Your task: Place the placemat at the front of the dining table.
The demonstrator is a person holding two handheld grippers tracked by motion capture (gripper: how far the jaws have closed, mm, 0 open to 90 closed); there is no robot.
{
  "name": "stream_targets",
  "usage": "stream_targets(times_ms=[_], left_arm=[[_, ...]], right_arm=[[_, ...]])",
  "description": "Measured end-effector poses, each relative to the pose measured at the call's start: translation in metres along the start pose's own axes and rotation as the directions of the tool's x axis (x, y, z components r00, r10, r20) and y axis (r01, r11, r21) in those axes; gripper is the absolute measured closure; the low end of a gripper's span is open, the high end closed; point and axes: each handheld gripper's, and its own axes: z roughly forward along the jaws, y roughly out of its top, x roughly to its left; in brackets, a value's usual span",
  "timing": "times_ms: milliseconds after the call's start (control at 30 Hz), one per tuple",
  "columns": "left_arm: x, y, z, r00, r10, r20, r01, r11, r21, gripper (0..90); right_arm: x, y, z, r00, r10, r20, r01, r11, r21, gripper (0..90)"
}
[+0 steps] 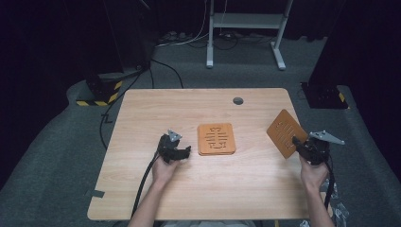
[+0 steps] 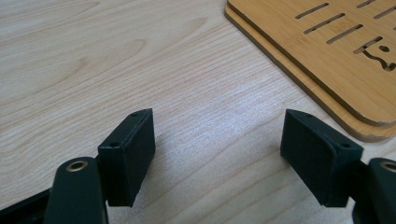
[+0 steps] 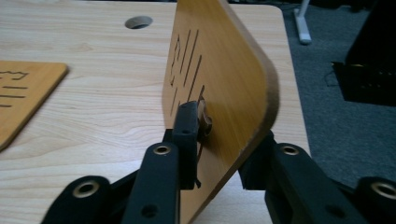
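Right claw, nearest the lens in the right gripper view: jaws set either side of a slotted wooden board, left pad against its face; right pad's contact hidden behind the board's edge. Board held on edge, tilted, raised off the tabletop, well to the right of the stacked boards and near the tabletop's right edge. Right hand gripping from below.

Left claw: jaws wide apart, nothing between them, low over bare tabletop just left of the stacked boards. Stacked boards: two slotted pieces, one atop the other, flat at mid-tabletop. Round cable hole beyond the stacked boards, toward the far edge.
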Motion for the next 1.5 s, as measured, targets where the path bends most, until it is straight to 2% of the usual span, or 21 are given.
stream_targets(times_ms=[100,400,467,667,733,833,900,1033,1067,1233,1333,1400,1500], left_arm=[[0.0,0.0,0.0,1.0,0.0,0.0,0.0,1.0,0.0,26.3],[0.0,0.0,0.0,1.0,0.0,0.0,0.0,1.0,0.0,26.3],[0.0,0.0,0.0,1.0,0.0,0.0,0.0,1.0,0.0,26.3],[0.0,0.0,0.0,1.0,0.0,0.0,0.0,1.0,0.0,26.3],[0.0,0.0,0.0,1.0,0.0,0.0,0.0,1.0,0.0,26.3],[0.0,0.0,0.0,1.0,0.0,0.0,0.0,1.0,0.0,26.3],[0.0,0.0,0.0,1.0,0.0,0.0,0.0,1.0,0.0,26.3],[0.0,0.0,0.0,1.0,0.0,0.0,0.0,1.0,0.0,26.2],[0.0,0.0,0.0,1.0,0.0,0.0,0.0,1.0,0.0,26.2],[0.0,0.0,0.0,1.0,0.0,0.0,0.0,1.0,0.0,26.2],[0.0,0.0,0.0,1.0,0.0,0.001,0.0,1.0,-0.001,26.2],[0.0,0.0,0.0,1.0,-0.001,0.0,0.001,1.0,0.0,26.2],[0.0,0.0,0.0,1.0,-0.001,0.0,0.001,1.0,0.0,26.2]], right_arm=[[-0.003,-0.002,0.002,0.9996,-0.001,0.03,0.001,1.0,0.007,66.2],[-0.01,-0.003,0.01,0.9977,0.029,0.061,-0.03,0.999,0.024,62.3],[-0.011,-0.005,0.013,0.9966,0.044,0.07,-0.047,0.998,0.041,57.2],[-0.012,-0.007,0.016,0.995,0.043,0.09,-0.048,0.997,0.055,48.7],[-0.012,-0.008,0.018,0.9934,0.048,0.104,-0.056,0.995,0.08,41.1],[-0.013,-0.01,0.023,0.9905,0.006,0.137,-0.019,0.996,0.093,32.9],[-0.013,-0.011,0.025,0.9895,0.016,0.144,-0.03,0.995,0.097,30.2],[-0.013,-0.011,0.026,0.9903,0.027,0.136,-0.041,0.994,0.097,27.4],[-0.012,-0.011,0.026,0.9902,0.047,0.131,-0.059,0.994,0.095,27.1],[-0.011,-0.014,0.025,0.9945,0.038,0.098,-0.045,0.997,0.067,26.4],[-0.005,-0.016,0.021,0.9964,0.063,0.056,-0.067,0.996,0.063,26.3],[0.001,-0.018,0.019,0.9976,0.062,0.032,-0.064,0.996,0.063,25.8],[0.018,-0.019,0.017,0.9994,0.032,-0.015,-0.031,0.998,0.062,26.8]])
